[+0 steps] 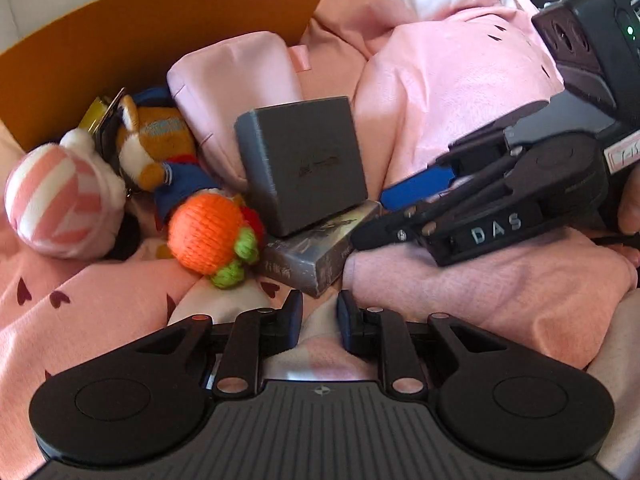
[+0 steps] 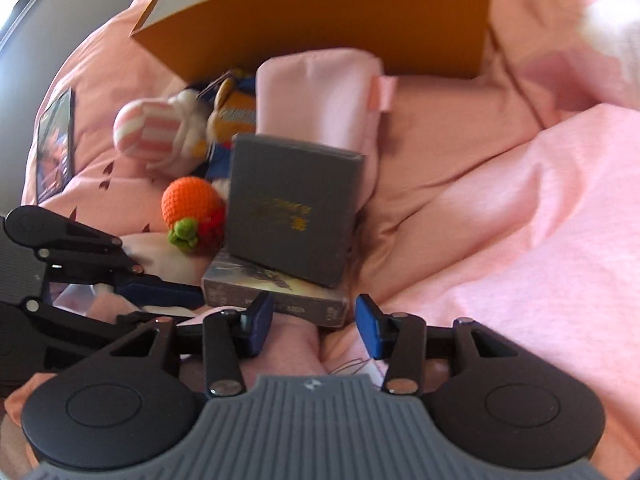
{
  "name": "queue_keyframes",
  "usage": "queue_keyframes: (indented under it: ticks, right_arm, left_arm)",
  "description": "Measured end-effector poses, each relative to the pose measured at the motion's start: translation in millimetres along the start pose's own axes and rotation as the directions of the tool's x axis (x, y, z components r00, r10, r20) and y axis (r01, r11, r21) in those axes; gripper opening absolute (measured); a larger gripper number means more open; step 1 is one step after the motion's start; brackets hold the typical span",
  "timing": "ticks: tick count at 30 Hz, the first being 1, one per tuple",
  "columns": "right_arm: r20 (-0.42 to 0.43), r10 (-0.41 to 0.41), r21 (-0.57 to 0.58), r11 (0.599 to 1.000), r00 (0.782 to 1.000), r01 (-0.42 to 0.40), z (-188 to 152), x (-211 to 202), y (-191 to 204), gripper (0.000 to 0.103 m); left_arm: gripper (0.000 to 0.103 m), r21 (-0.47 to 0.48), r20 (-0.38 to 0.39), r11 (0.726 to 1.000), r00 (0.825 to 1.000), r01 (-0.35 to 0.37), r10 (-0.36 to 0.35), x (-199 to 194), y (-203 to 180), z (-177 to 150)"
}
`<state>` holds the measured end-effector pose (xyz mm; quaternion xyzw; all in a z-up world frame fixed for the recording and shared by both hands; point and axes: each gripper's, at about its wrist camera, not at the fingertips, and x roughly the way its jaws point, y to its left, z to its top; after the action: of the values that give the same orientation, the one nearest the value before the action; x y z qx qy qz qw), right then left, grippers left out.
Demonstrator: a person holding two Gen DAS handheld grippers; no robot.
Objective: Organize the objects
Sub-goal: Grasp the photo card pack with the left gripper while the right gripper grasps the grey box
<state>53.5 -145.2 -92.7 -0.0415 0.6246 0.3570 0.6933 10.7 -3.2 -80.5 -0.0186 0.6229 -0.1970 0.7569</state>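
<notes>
The grey box [image 1: 302, 164] sits at frame centre in both wrist views, tilted, its lower edge resting on a flat dark box [image 1: 316, 256] that lies on the pink bedding [image 1: 500, 292]. Just left of the grey box lies an orange knitted toy [image 1: 208, 232] with green and red parts, touching the flat box. Further left are a fox plush [image 1: 154, 144] and a pink-and-white striped plush [image 1: 60, 200], pressed together. Behind the grey box, a folded pink pouch [image 1: 236, 80] leans toward an orange carton [image 1: 140, 40] at the upper left of the frame.

The left gripper [image 1: 320, 314] is at the lower centre of the left view; its fingers [image 1: 294, 312] stand narrow, with only bedding in the gap and nothing held. The right gripper [image 2: 316, 318] is at the lower centre of the right view, just in front of the flat box; its blue-padded fingers [image 2: 370, 320] stand moderately apart, holding nothing. A dark picture card [image 2: 56, 144] lies on the bedding at the left edge of the right view.
</notes>
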Motion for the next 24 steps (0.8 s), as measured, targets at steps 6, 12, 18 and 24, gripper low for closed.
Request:
queue_keyframes:
  ticks: [6, 12, 18, 24]
  right_arm:
    - [-0.110, 0.029, -0.022, 0.999, 0.994, -0.032, 6.7, 20.4, 1.0, 0.056]
    - [-0.101, -0.016, -0.072, 0.997, 0.995, 0.008, 9.7, 13.1, 3.3, 0.054]
    - [-0.082, -0.044, -0.159, 0.987, 0.996, 0.030, 12.6, 4.6, 8.3, 0.052]
    - [-0.043, -0.055, -0.286, 0.957, 0.998, 0.040, 20.0, 0.7, 21.4, 0.051]
  left_arm:
    - [0.025, 0.026, 0.011, 0.999, 1.000, -0.029, 0.028, 3.0, 0.8, 2.5]
    - [0.028, 0.007, 0.046, 1.000, 0.999, -0.018, 0.018, 9.6, 2.9, 8.7]
    - [0.026, 0.004, 0.131, 1.000, 0.991, -0.025, 0.024, 1.8, 2.3, 17.2]
    - [0.012, -0.023, 0.195, 1.000, 0.981, -0.013, 0.017, 3.7, 6.6, 32.8]
